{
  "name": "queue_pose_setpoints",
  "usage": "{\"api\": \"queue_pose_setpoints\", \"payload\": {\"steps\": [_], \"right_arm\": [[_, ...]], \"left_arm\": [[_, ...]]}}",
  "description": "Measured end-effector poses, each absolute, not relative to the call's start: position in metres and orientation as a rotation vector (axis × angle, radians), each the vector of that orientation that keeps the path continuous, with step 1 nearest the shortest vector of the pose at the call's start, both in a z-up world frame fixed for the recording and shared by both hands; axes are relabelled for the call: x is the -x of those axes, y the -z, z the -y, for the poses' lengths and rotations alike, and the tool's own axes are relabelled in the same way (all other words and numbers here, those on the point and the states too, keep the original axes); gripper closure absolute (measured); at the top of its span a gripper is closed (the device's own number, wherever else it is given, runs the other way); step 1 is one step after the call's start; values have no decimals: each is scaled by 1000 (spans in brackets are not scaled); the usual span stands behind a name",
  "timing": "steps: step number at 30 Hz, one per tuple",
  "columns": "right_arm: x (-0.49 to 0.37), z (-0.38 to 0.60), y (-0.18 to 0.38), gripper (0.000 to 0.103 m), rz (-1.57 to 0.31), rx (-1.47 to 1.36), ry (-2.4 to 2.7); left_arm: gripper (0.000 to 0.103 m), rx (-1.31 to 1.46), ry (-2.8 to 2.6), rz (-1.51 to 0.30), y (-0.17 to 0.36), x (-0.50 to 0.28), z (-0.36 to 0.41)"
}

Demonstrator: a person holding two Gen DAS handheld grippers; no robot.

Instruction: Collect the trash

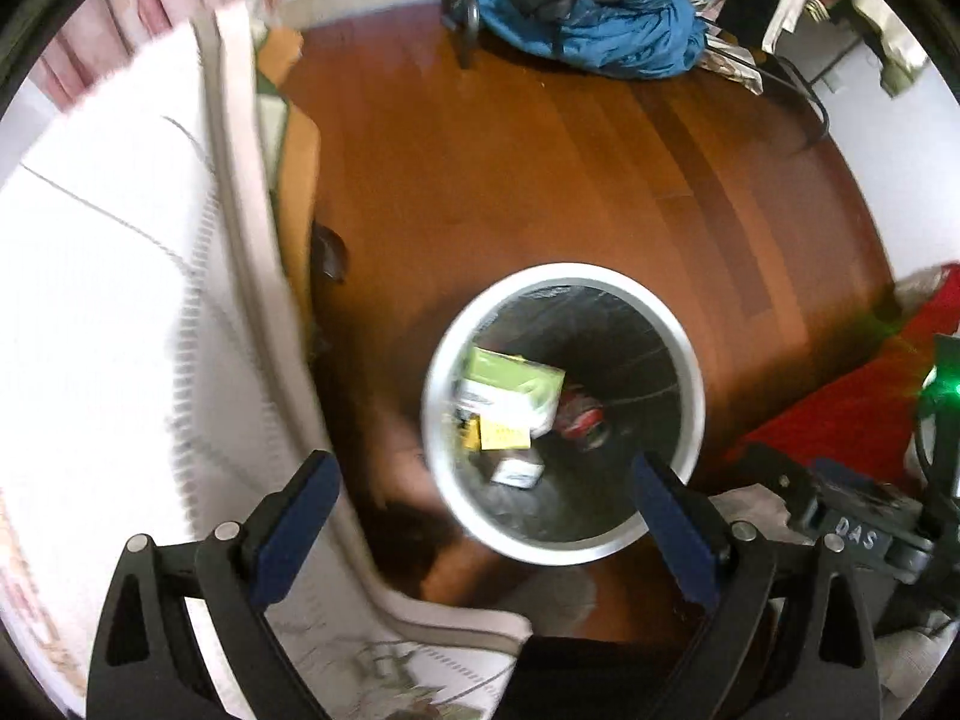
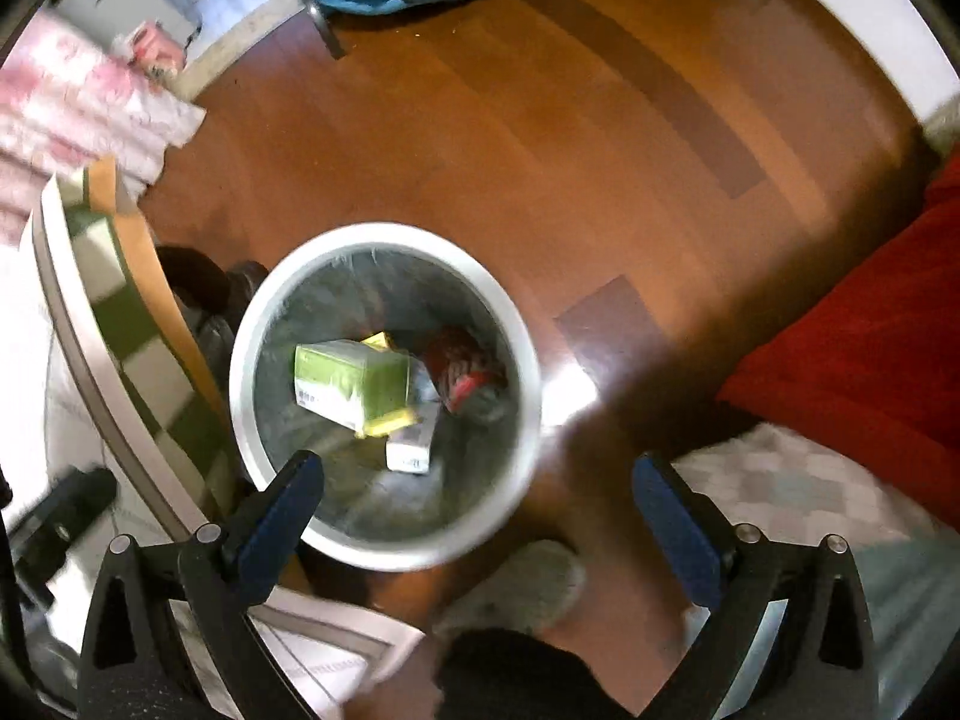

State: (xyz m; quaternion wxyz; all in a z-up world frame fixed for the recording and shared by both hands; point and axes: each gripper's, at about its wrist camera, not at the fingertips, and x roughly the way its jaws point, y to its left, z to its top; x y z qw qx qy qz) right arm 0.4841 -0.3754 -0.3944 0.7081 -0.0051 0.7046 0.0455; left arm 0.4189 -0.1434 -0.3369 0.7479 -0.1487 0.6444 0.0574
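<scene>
Bin: round white wastebasket with a dark liner (image 1: 684, 360) (image 2: 528, 336), standing on the reddish wooden floor (image 1: 540, 180) beside the white bed edge (image 1: 252, 276).
Contents: green-and-white cardboard box (image 1: 510, 387) (image 2: 354, 384) lying on its side, a small yellow packet (image 1: 504, 435), a small white carton (image 2: 408, 450), and a crumpled red wrapper (image 1: 579, 417) (image 2: 465, 372); motion blur makes the labels unreadable.
Left gripper (image 1: 486, 504): blue-padded fingers spread wide, nothing between them.
Right gripper (image 2: 480, 501): fingers likewise spread and empty.
Key relation: the bin mouth lies ahead of and below both pairs of fingertips; in the left view it sits between the tips, in the right view toward that gripper's left finger.
Judgement: the trash appears already dropped in; no loose litter is visible on the open floor.
</scene>
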Motion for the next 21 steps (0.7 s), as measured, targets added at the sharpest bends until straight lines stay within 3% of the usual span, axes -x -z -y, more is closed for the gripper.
{"api": "queue_pose_setpoints", "payload": {"steps": [7, 21], "right_arm": [[-438, 373, 347, 0, -1518, 30, -115], [-342, 380, 178, 0, -1287, 12, -223]], "left_arm": [[4, 260, -125, -1339, 291, -383, 146], [4, 234, -35, -1142, 165, -300, 156]]}}
